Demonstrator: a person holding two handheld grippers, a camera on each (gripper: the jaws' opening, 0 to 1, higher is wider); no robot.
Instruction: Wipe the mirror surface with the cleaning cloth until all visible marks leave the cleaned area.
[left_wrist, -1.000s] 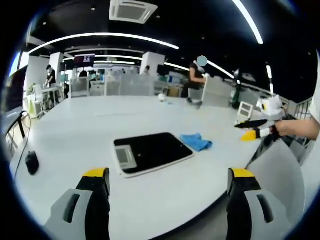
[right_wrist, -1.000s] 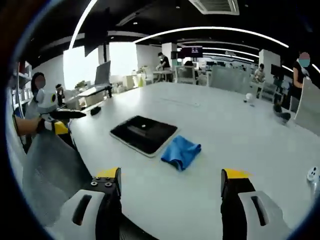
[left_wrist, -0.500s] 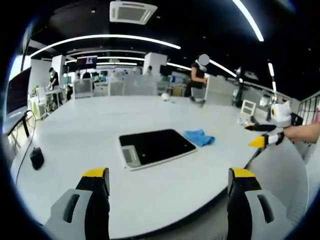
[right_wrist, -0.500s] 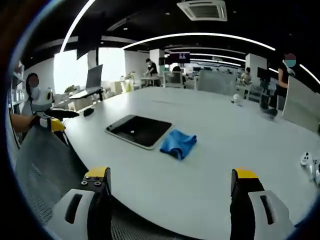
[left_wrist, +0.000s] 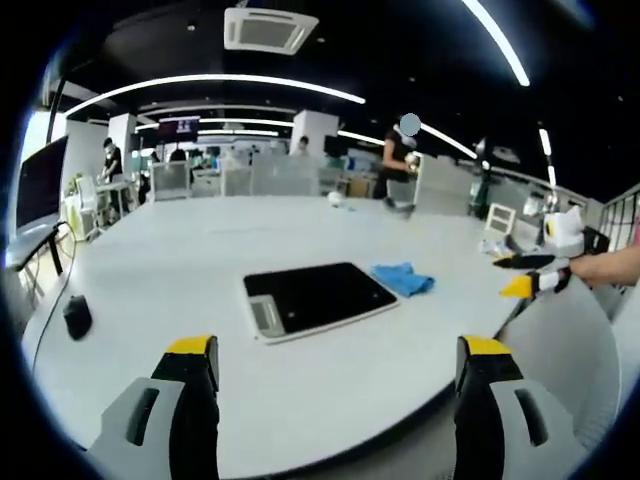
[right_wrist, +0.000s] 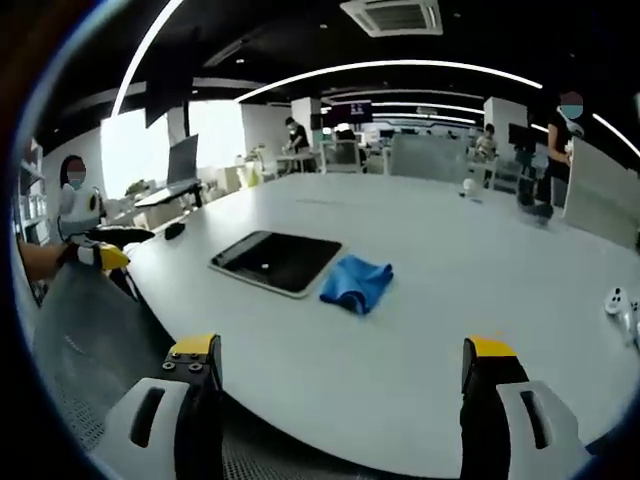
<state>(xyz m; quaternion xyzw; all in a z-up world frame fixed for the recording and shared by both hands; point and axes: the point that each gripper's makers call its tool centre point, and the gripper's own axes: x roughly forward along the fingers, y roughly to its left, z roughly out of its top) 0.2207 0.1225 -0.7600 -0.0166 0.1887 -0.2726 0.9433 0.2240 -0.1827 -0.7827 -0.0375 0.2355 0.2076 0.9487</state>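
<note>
White tabletop (left_wrist: 180, 260) spreads across the middle of the left gripper view, and at its far left edge a small dark mouse (left_wrist: 77, 316) sits with a cable trailing up toward the frame's left side. At the bottom of this frame the left gripper (left_wrist: 335, 385) shows its two yellow-tipped jaws set wide apart with nothing between them, both held short of the table's near edge. Just above centre lies the mirror (left_wrist: 318, 298), a dark rectangular slab with a pale rim, flat on the table, reflecting the ceiling. Touching or just beside its right corner is the blue cleaning cloth (left_wrist: 404, 279), crumpled in a small heap. At the right of the frame the other gripper comes in, held in a person's hand (left_wrist: 600, 268), its jaws pointing left above the table edge; how far they are apart cannot be told from here. A person stands far back in the upper middle by desks and chairs.

In the right gripper view, the left gripper (right_wrist: 97, 246) appears at the left edge, held over a grey mesh chair back (right_wrist: 90, 330). The right gripper (right_wrist: 340, 385) rises from the bottom, jaws wide apart and holding nothing. The mirror (right_wrist: 277, 261) lies left of centre, the cleaning cloth (right_wrist: 356, 282) just to its right, touching or nearly so. A small white object (right_wrist: 621, 305) sits at the far right edge of the table
</note>
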